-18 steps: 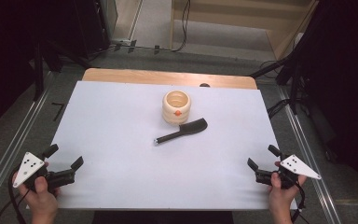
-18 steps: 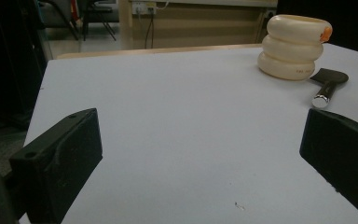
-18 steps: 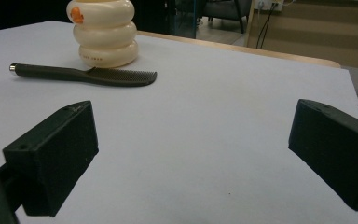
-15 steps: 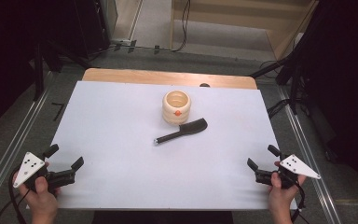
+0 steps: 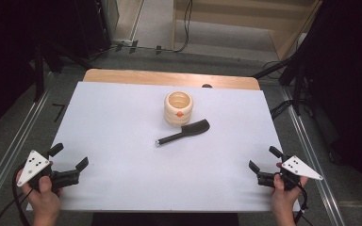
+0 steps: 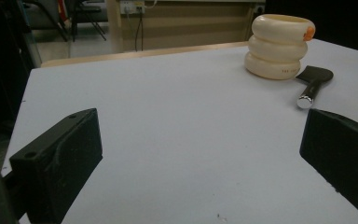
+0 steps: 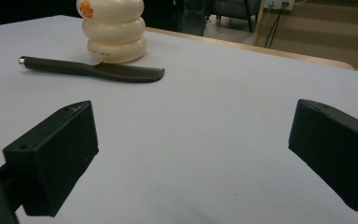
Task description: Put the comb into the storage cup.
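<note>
A cream holder made of three stacked rings [image 5: 178, 107], with an orange spot on its side, stands upright past the middle of the white sheet. A black comb [image 5: 184, 133] with a silver-tipped handle lies flat just in front of it, its toothed end close to the holder's base. My left gripper [image 5: 69, 156] rests at the near left corner, open and holding nothing. At the near right edge my right gripper [image 5: 263, 158] is also open and bare. The left gripper view has the holder [image 6: 279, 46] and comb [image 6: 312, 81] at far right. The right gripper view has the holder [image 7: 114, 30] and comb [image 7: 102, 70] at far left.
The white sheet [image 5: 122, 122] covers the table, with a wooden strip [image 5: 169, 77] bare along the far edge. Metal rails [image 5: 9, 150] run down both sides. Dark stands and cables sit on the floor beyond.
</note>
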{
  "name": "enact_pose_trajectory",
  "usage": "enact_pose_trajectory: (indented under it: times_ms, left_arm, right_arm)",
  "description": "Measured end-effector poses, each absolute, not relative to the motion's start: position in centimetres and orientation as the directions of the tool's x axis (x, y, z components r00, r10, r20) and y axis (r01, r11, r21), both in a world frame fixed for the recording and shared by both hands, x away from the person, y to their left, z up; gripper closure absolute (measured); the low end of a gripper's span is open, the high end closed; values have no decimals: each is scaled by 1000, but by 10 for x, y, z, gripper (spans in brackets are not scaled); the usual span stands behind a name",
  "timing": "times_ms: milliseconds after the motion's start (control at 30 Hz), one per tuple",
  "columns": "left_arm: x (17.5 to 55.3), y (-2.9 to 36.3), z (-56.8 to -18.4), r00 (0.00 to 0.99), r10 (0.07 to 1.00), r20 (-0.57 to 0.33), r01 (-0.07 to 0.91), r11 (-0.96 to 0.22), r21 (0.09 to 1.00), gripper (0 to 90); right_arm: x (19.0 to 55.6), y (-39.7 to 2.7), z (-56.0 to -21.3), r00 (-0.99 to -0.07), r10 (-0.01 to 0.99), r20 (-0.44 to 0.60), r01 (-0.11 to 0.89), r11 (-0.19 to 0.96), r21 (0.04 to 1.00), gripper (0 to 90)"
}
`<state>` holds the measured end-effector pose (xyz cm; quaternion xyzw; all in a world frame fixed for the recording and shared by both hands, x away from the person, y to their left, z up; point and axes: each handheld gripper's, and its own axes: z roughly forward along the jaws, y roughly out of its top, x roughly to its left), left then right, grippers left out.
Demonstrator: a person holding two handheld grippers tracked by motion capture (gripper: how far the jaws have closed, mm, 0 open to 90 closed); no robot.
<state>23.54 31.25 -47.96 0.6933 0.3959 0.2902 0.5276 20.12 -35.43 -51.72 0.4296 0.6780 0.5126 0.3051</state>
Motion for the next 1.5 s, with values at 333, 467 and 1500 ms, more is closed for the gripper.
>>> enact_pose_trajectory:
  times_ms: [333,467,1500]
  left_arm:
    - [244,288,-466,565,825,11,243,-179,954,0]
    - [250,279,-462,581,814,10,246,-188,951,0]
    - [308,194,-447,748,664,-1,274,-306,912,0]
  right_arm:
    - [201,-354,-517,-454,891,34,277,105,955,0]
    - [201,-354,-518,-458,889,32,278,109,954,0]
    - [202,-352,-518,-475,880,20,270,124,955,0]
